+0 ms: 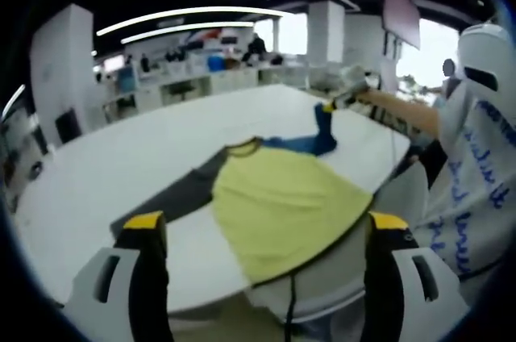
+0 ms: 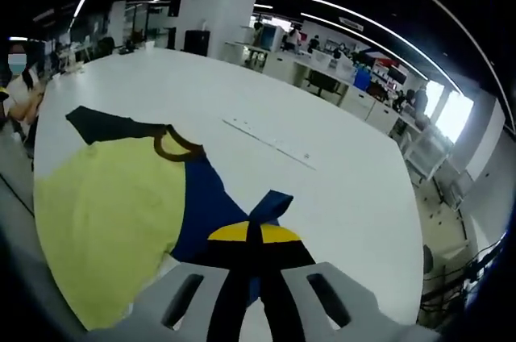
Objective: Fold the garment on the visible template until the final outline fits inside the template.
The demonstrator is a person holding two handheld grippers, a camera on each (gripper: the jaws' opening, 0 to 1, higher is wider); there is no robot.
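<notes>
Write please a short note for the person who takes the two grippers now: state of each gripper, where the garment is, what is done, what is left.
Left gripper: open, above the near table edge, holding nothing.
Right gripper: shut on the blue sleeve, lifting it above the white table.
Yellow T-shirt with one grey and one blue sleeve: lies flat on the table, grey sleeve spread out.
Done: blue sleeve picked up.
Left: fold both sleeves in, then the body. I cannot make out the template.

Garment: yellow-green body, dark grey sleeve on one side, blue sleeve on the other, brown collar band. Surface: plain white. Left gripper: white body, black fingers with yellow tips. Right gripper: same white, black and yellow. Person's shirt: white with blue lettering.
</notes>
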